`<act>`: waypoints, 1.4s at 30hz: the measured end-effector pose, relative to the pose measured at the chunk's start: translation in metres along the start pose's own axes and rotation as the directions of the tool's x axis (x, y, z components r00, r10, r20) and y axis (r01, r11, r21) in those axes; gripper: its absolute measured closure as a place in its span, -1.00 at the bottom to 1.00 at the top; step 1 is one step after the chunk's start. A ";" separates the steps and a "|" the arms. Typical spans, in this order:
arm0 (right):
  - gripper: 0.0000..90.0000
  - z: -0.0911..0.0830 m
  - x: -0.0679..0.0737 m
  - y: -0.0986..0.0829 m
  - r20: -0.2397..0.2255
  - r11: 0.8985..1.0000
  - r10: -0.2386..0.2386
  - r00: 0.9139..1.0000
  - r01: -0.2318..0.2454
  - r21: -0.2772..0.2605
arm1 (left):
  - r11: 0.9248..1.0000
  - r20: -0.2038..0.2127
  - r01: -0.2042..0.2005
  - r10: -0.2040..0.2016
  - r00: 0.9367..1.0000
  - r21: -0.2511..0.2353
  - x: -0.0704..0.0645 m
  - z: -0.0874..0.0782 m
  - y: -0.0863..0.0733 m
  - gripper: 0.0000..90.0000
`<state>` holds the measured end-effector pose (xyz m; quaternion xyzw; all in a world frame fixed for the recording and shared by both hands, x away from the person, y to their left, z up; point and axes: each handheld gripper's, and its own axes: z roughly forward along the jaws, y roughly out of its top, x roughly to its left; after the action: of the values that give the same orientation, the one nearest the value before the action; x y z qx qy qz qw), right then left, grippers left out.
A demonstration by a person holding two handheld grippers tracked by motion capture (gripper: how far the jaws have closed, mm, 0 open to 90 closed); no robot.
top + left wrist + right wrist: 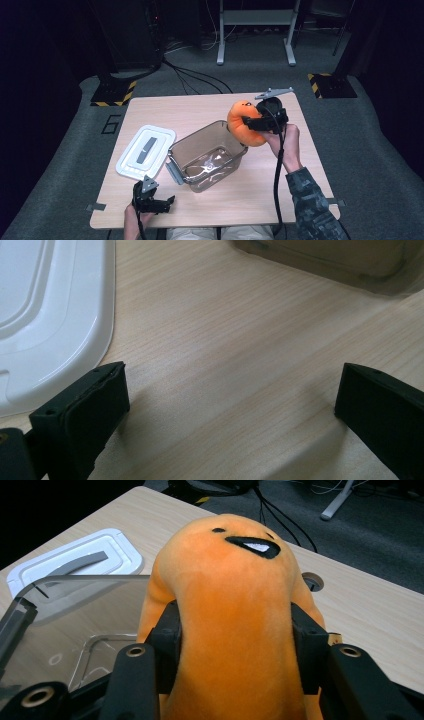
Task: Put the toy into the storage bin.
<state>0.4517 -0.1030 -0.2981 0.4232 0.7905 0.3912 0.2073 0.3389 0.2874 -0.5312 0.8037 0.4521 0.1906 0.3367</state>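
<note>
left gripper (167,202) near table edge, jaws wide apart, empty | right gripper (248,123) squeezing soft orange plush (242,127) at rim of clear plastic bin (207,156) | flat white lid (145,152) left of bin | wood-grain table (200,107)

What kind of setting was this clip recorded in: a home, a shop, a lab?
Most likely a lab or test room: a bare wooden table on grey carpet, hazard-striped stand bases beside it, loose cables across the floor, and dark equipment racks behind.
</note>
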 end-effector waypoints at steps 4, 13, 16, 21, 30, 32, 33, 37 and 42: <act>0.14 0.004 0.007 0.005 -0.011 1.000 -0.005 1.000 0.005 0.000 | 1.000 -0.001 -0.002 0.002 1.000 0.000 0.000 0.000 0.000 -0.98; 0.13 0.019 0.022 0.012 -0.024 1.000 -0.010 1.000 0.011 0.022 | 1.000 -0.001 0.000 0.000 1.000 0.000 0.000 0.000 0.000 -0.98; 0.13 0.025 0.027 0.013 -0.026 0.999 -0.011 1.000 0.012 0.031 | 1.000 -0.001 0.001 -0.001 1.000 0.000 0.000 0.000 0.000 -0.98; 0.12 0.035 0.035 0.015 -0.036 0.999 -0.025 0.999 0.027 0.037 | 1.000 0.000 0.000 0.000 1.000 0.000 0.000 0.000 0.000 -0.98; 0.09 0.051 0.048 0.015 -0.048 0.998 -0.027 0.998 0.029 0.053 | 1.000 0.001 0.006 -0.006 1.000 -0.001 0.000 0.000 0.000 -0.98; 0.09 0.054 0.052 0.014 -0.049 0.998 -0.030 0.998 0.033 0.058 | 1.000 0.001 0.006 -0.006 1.000 -0.001 0.000 0.000 0.000 -0.98; 0.09 0.056 0.053 0.014 -0.049 0.997 -0.030 0.998 0.033 0.063 | 1.000 0.001 0.005 -0.005 1.000 -0.001 0.000 0.000 0.000 -0.98; 0.09 0.063 0.059 0.011 -0.048 0.996 -0.045 0.998 0.048 0.073 | 1.000 0.000 0.005 -0.005 1.000 -0.001 0.000 0.000 0.000 -0.98; 0.08 0.070 0.062 0.007 -0.051 0.995 -0.050 0.997 0.055 0.086 | 1.000 0.000 0.005 -0.005 1.000 -0.002 0.000 0.000 0.000 -0.97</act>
<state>0.4669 -0.0176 -0.3349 0.4012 0.8226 0.3609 0.1794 0.3384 0.2872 -0.5314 0.8024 0.4538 0.1902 0.3378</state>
